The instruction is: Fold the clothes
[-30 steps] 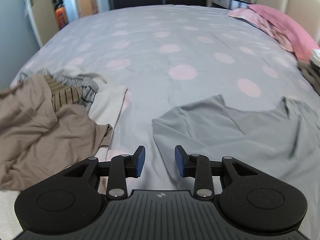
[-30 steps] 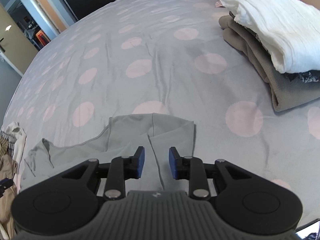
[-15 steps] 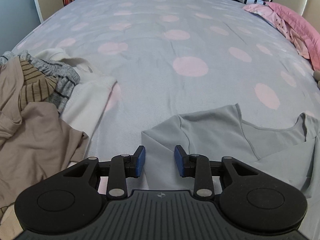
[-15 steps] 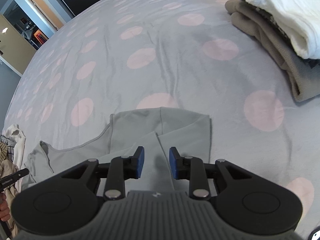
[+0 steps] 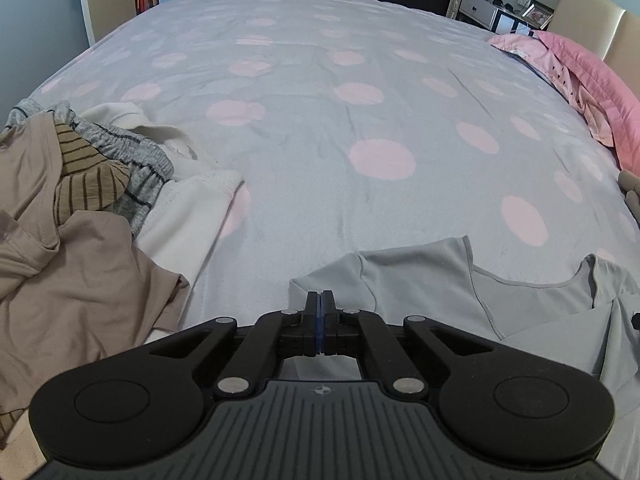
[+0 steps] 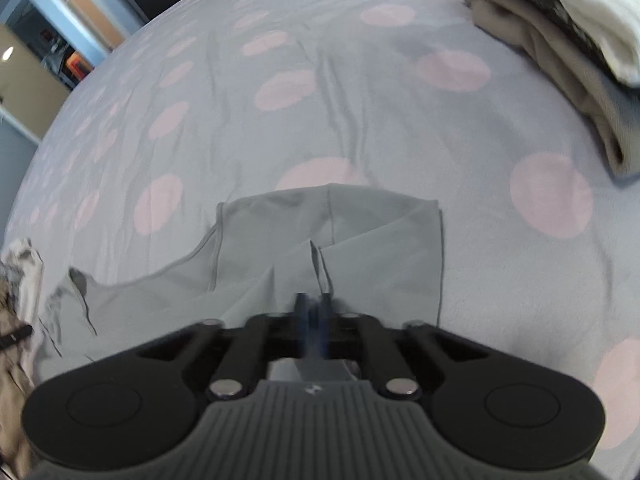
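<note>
Grey shirt (image 5: 420,280) lies flat right under both grippers. Left gripper (image 5: 319,300) has just closed, pads pressed together over the sleeve edge; whether cloth is caught between them cannot be told. Right gripper (image 6: 314,304) has just closed too, pinching a fold beside the other sleeve. Left of the left gripper sits a heap (image 5: 72,240); beyond, bare bedspread (image 5: 320,80) stretches far. Folded stack (image 6: 560,40) lies far right.
</note>
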### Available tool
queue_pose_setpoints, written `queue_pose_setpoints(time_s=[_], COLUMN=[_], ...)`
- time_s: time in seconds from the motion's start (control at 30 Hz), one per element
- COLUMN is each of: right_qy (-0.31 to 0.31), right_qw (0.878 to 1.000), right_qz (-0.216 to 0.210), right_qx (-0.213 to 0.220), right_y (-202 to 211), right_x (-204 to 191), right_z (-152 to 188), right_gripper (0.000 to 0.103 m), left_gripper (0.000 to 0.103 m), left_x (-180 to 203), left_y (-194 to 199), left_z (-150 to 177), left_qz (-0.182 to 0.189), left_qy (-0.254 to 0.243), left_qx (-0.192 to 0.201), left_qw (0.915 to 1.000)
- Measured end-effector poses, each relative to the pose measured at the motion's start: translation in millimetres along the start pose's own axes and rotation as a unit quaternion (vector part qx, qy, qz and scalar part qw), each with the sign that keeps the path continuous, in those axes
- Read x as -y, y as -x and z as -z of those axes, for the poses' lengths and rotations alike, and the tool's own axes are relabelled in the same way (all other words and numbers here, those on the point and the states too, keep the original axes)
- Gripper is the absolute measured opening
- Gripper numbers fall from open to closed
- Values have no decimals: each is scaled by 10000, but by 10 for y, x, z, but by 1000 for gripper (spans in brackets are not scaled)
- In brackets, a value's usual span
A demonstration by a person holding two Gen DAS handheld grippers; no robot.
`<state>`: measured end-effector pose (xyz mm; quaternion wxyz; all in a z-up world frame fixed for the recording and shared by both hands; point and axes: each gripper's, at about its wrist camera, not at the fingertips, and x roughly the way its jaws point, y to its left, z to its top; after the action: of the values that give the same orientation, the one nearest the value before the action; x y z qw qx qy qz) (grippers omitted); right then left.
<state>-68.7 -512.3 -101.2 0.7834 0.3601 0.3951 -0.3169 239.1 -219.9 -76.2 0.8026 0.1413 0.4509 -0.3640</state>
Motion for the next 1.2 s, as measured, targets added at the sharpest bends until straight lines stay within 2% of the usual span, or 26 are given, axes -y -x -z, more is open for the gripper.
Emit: queue_pose_setpoints(time_s=[0.1,0.2,0.27,0.33,0.43,0.5,0.53,0.6,0.63,0.67,0.8,1.03,1.2], right_qy=[88,83,95,104,136,137,130,96,80,63,45,-200,-350], right_qw=[10000,9999,9999,9999,9999,9999,9999,9999,10000,10000,9998,9987,9977], right_qz=[-43,-76,-87,-86,19,89,105,36,2,-33,-94,322,548], right_qx=[19,12,-19,-55,-27,-32,-38,-9,5,19,158,326,175], right_y=[54,67,58,49,38,12,-3,3,6,9,122,443,416], right_x=[-51,-71,-86,-96,-90,-76,-69,-70,-70,-70,-89,20,150], right_z=[-6,-15,-17,-18,-23,-24,-23,-14,-9,-4,-11,-43,-25], right_gripper=[4,4,10,12,27,27,27,19,5,3,2,2,2], left_gripper=[2,11,17,17,17,17,16,3,0,0,0,0,0], left_x=[-33,1,41,62,49,55,58,69,74,55,-33,-226,-220], left_y=[-23,-63,-110,-191,-288,-300,-304,-291,-284,-253,-117,63,106], left_z=[-26,-42,-47,-30,5,25,34,33,31,27,6,-44,-50], left_qz=[37,67,-9,-163,-227,-217,-212,-210,-210,-205,-184,-330,-392], left_qy=[240,328,325,287,355,369,373,350,338,360,471,681,717], left_qx=[-113,-163,-235,-378,-500,-448,-418,-360,-331,-290,-118,109,299], left_qw=[9996,9993,9992,9987,9979,9981,9982,9985,9987,9987,9987,9971,9962])
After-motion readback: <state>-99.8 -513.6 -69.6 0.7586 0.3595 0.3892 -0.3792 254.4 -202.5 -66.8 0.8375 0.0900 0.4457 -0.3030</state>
